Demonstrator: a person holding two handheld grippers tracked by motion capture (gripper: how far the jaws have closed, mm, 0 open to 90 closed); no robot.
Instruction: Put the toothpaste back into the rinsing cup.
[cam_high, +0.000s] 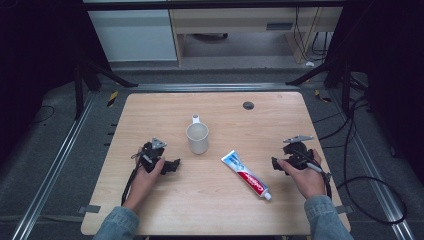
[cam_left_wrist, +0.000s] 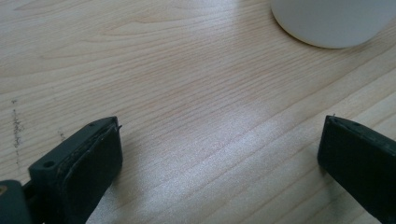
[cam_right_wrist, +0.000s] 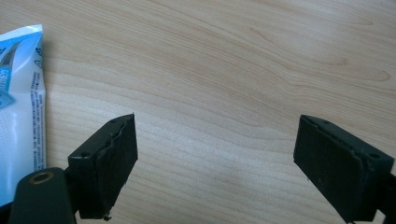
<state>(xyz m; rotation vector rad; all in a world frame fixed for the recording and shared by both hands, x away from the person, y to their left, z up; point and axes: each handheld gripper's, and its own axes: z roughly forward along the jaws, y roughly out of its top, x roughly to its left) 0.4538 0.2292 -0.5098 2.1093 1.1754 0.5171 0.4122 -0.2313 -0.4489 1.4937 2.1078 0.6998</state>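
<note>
Red-white-blue toothpaste tube (cam_high: 246, 174) lying flat, white cup (cam_high: 197, 138) upright beyond

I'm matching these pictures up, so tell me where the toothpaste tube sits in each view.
High view: toothpaste tube lies right of centre, slanting, cap toward the person, between the cup and the right gripper.
Left gripper view: not in it.
Right gripper view: its flat blue-white end at the left edge.
Shared landmark: the wooden table.
</note>
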